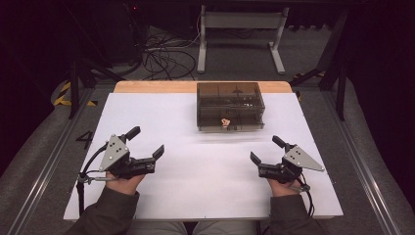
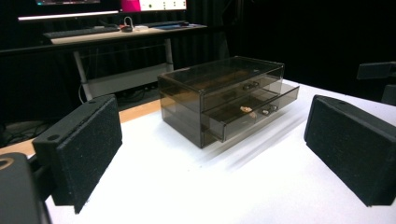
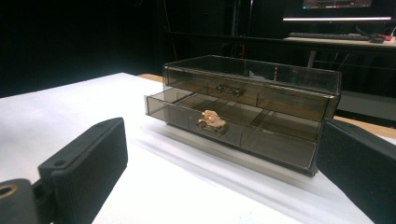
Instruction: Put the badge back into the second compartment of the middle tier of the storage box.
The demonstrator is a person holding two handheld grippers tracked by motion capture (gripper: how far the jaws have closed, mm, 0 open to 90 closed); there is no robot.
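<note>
Box: the smoked clear drawer box [image 1: 230, 106] sits at the far middle of the table [image 1: 195, 196], square to you and well apart from both grippers, so either hand can reach its front.
Lower drawer: the lower drawer [image 3: 224, 128] stands pulled out a little past the box front, which leaves its dividers and contents open to you from above.
Upper drawer: the upper drawer [image 3: 233, 91] looks pushed in flush; its small dark handle [image 3: 227, 88] faces you.
Trinket: a small pale trinket [image 3: 211, 120] lies by the front wall of the lower drawer, near its middle. I judge this is what you are after, or the drawer itself; the pictures do not settle which.
Left gripper: your left gripper [image 1: 147, 147] rests low over the near left of the table, jaws spread wide and holding nothing, aimed toward the box's left front corner.
Right gripper: your right gripper [image 1: 264, 152] mirrors it at the near right, jaws wide apart and empty, looking along the drawer fronts.
Why so held: both hands sit back and level, a ready stance that keeps the box in plain sight of each camera.
Next move, as a judgement: you need a long forward reach; come in over the drawer's front wall, since the trinket lies close behind it.
</note>
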